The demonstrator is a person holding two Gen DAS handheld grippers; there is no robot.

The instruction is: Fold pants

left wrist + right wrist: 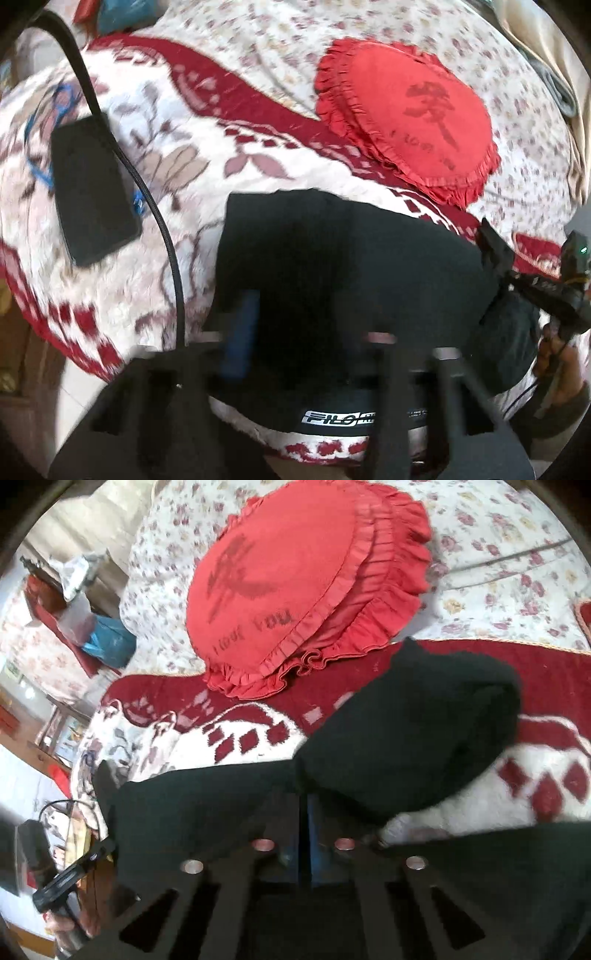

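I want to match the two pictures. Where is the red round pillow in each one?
Left wrist view: the pillow sits upper right, beyond the black pants.
Right wrist view: the pillow sits top centre, up and left of the pants.
Shared landmark: the red-and-white blanket, lying under the pillow's frilly near edge and under the pants in both views.

Right gripper [304,827] seen at lower centre, blue pads [317,834] closed together with black pants [406,738] pinched between. Pants fabric bunched and raised off red-and-white patterned blanket [554,771]. Red ruffled round cushion [303,583] laid beyond, overlapping blanket edge and floral bedsheet [498,554]. Left gripper [70,878] glimpsed at lower left; finger position not discernible.
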